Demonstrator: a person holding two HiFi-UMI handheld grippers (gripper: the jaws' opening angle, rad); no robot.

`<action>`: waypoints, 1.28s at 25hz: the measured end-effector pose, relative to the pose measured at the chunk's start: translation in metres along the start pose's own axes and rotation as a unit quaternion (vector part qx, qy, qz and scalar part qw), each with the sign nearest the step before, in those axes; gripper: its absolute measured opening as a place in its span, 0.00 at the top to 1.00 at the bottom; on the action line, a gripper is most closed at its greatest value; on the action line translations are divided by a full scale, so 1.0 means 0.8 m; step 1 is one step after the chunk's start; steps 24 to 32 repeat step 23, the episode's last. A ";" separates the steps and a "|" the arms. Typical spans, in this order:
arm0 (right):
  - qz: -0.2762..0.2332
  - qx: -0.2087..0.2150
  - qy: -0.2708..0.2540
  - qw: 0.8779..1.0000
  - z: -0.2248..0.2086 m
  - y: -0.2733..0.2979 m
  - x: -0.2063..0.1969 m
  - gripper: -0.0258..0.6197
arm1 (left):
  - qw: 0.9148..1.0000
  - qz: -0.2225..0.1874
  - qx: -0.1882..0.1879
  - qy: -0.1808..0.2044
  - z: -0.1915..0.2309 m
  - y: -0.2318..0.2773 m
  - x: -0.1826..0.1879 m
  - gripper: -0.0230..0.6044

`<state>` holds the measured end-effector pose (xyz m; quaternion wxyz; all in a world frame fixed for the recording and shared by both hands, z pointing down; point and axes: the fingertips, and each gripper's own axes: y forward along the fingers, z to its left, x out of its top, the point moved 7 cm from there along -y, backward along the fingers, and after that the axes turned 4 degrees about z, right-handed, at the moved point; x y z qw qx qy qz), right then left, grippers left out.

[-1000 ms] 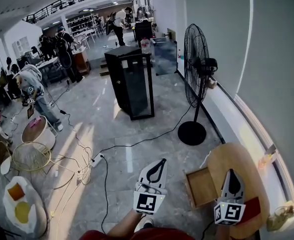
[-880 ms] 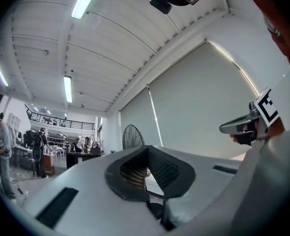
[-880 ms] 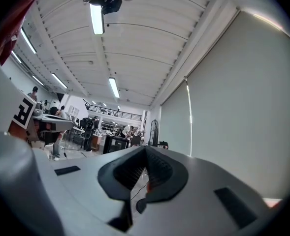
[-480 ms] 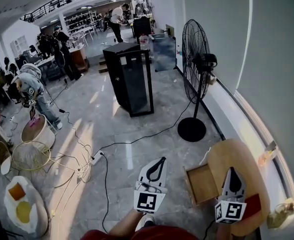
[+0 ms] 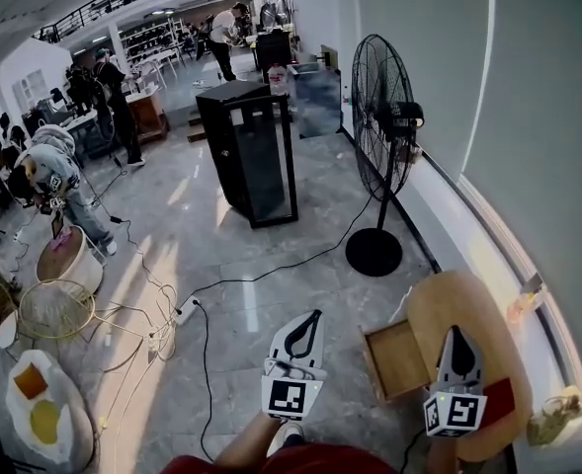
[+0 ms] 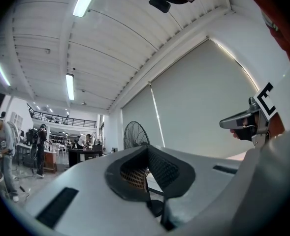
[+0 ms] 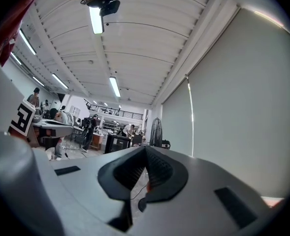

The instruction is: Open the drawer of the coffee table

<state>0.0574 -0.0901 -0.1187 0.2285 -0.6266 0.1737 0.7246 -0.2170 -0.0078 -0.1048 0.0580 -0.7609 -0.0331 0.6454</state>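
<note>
Head view: the coffee table [image 5: 473, 309], round with a wooden top, stood at about 4 o'clock in the frame, against the wall. Its drawer [image 5: 397, 360] stood pulled out from the table's 9 o'clock side, with the light wood bottom in plain sight.

The left gripper [image 5: 315, 317] was held over the floor at the drawer's 9 o'clock, apart from it. In its own view the jaws were clenched, pad against pad, gripping no object, and they pointed towards the fan.

The right gripper [image 5: 456, 335] was held over the table top at the drawer's 3 o'clock, just beside the drawer's inner end. Contact with the table could not be determined. Its own view showed the jaws likewise clenched pad to pad, with no object between them.

A flat red item [image 5: 499, 401] lay on the table top at the table's 5 o'clock; its nature could not be made out.

A pedestal fan [image 5: 383, 107] stood at the drawer's 12 o'clock. A black cabinet [image 5: 247, 151] stood at its 11 o'clock, well apart. A dark cable [image 5: 291, 268] ran from near the fan's base across the floor towards a power strip [image 5: 185, 311], which lay at the left gripper's 9 o'clock. A person [image 5: 48, 178] bent over at the frame's 9 o'clock edge.
</note>
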 end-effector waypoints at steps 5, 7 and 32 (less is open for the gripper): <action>0.005 -0.005 -0.004 1.000 0.004 -0.001 -0.008 0.97 | 1.000 0.015 0.000 -0.016 0.002 -0.003 -0.006 0.95; 0.009 -0.006 -0.002 1.000 0.003 0.001 -0.008 0.97 | 1.000 0.022 0.000 -0.020 0.001 -0.002 -0.005 0.95; 0.013 -0.008 -0.001 1.000 0.011 0.000 -0.006 0.97 | 1.000 0.020 0.000 -0.016 0.002 -0.010 -0.009 0.95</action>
